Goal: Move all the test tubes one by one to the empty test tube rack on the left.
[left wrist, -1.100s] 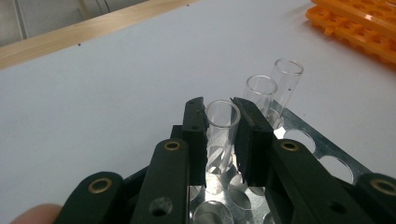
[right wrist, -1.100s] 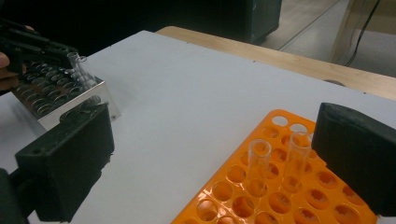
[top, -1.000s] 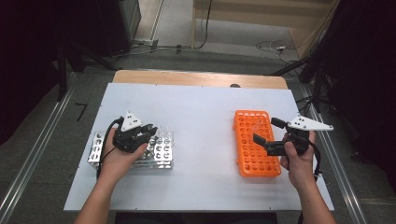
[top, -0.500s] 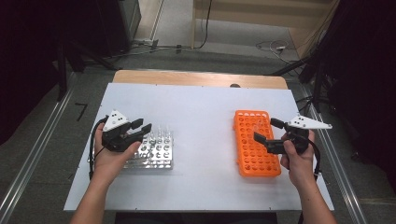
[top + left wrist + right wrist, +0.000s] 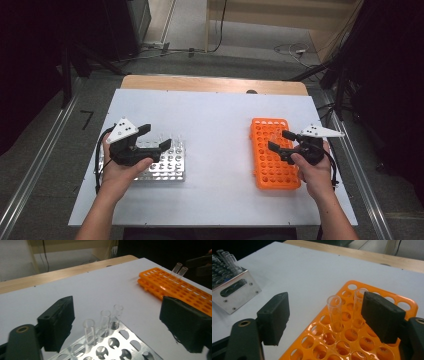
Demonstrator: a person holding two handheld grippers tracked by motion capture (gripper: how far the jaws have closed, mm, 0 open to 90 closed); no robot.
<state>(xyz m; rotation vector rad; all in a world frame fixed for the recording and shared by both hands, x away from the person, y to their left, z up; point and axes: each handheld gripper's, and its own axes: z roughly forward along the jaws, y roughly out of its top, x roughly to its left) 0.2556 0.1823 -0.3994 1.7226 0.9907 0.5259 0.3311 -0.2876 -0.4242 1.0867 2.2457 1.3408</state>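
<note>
Right hand-held gripper (image 5: 325, 322): jaws apart, and they have just been closing in; a clear tube (image 5: 335, 312) stands between them in the orange rack (image 5: 387, 351), pads not yet on it. A second tube (image 5: 358, 305) stands just beside it, partly behind the right-hand jaw.

Left hand-held gripper (image 5: 117, 330): released, jaws have just been opening, nothing between the pads. Below and ahead of it three clear tubes (image 5: 104, 323) stand in a row in the steel rack (image 5: 117, 345), at its far edge.

Both racks rest on the white desk (image 5: 215, 115), well apart, steel rack (image 5: 170, 167) at left, orange rack (image 5: 270, 150) at right.

Handling, as judged: the tubes look thin-walled, light and rigid, smooth enough to slip, and likely to crack if squeezed hard. Best hold is on the bare upper wall above the rack hole, below the rim, pads square across the tube. A straight vertical lift should stop it binding in the hole. The neighbouring tube is close; a skewed approach could knock it. The orange rack looks light and may lift with a jammed tube.
</note>
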